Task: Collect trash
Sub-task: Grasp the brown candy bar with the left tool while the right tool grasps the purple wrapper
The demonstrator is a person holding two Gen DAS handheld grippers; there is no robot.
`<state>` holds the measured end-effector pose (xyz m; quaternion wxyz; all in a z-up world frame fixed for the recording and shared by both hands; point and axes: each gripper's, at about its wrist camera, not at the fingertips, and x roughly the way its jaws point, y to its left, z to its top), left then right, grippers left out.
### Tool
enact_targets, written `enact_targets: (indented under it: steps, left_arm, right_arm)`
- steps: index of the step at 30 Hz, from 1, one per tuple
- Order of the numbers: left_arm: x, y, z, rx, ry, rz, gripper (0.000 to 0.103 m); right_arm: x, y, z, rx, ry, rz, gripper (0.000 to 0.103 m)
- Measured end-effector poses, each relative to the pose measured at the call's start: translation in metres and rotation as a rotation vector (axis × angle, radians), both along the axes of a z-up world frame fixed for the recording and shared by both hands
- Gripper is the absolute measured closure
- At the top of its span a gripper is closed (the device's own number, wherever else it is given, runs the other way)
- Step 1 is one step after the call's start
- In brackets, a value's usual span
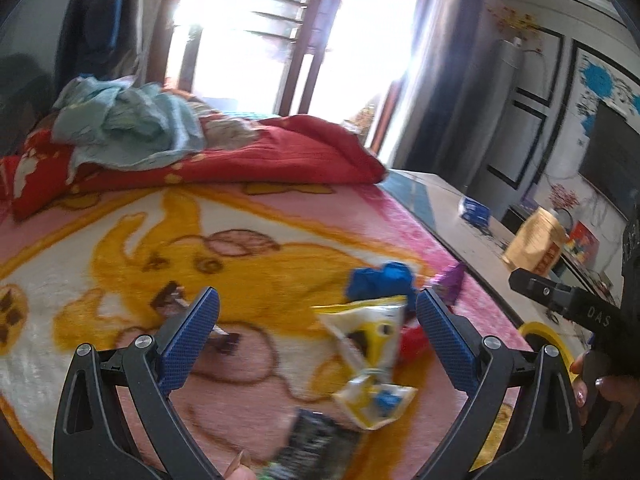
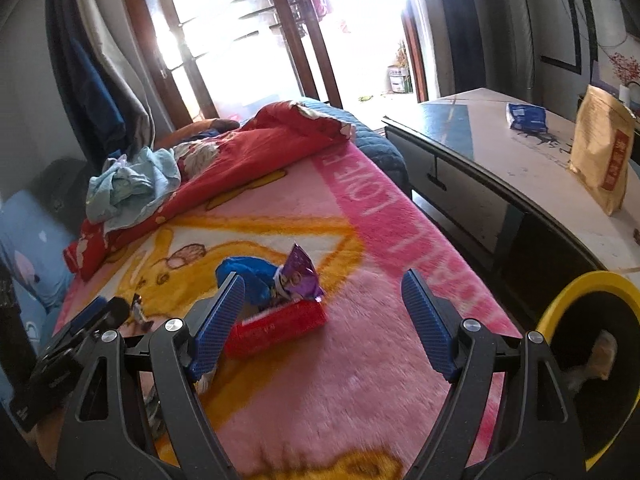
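Right wrist: crinkled purple foil wrapper (image 2: 301,276) on fuzzy pink blanket (image 2: 360,380).

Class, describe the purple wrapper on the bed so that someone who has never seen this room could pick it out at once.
Start at the pink cartoon blanket that covers the bed, and find the small cluster of litter near its middle. The purple wrapper stands crumpled at the top of that cluster, with a flat red packet in front of it and a blue wrapper beside it. It is the only shiny purple piece there.
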<state>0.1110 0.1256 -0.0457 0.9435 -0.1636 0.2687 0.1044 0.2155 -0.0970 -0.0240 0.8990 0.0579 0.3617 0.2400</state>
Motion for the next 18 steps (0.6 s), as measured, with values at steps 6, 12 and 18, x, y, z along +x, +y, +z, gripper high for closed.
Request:
enact_targets:
  steps: [6, 12, 18]
  left_arm:
    - [-0.002, 0.041, -0.014, -0.037, 0.041, 0.088, 0.007]
    - [0.003, 0.071, -0.031, -0.093, 0.096, 0.147, 0.007]
    - [0.010, 0.087, -0.054, -0.199, 0.156, 0.172, 0.018]
  right_arm:
    - [0.025, 0.023, -0.015, -0.010, 0.045, 0.025, 0.036]
    - [0.042, 0.037, -0.027, -0.015, 0.088, 0.042, 0.042]
    - [0.054, 0.040, -0.033, -0.003, 0.126, 0.061, 0.055]
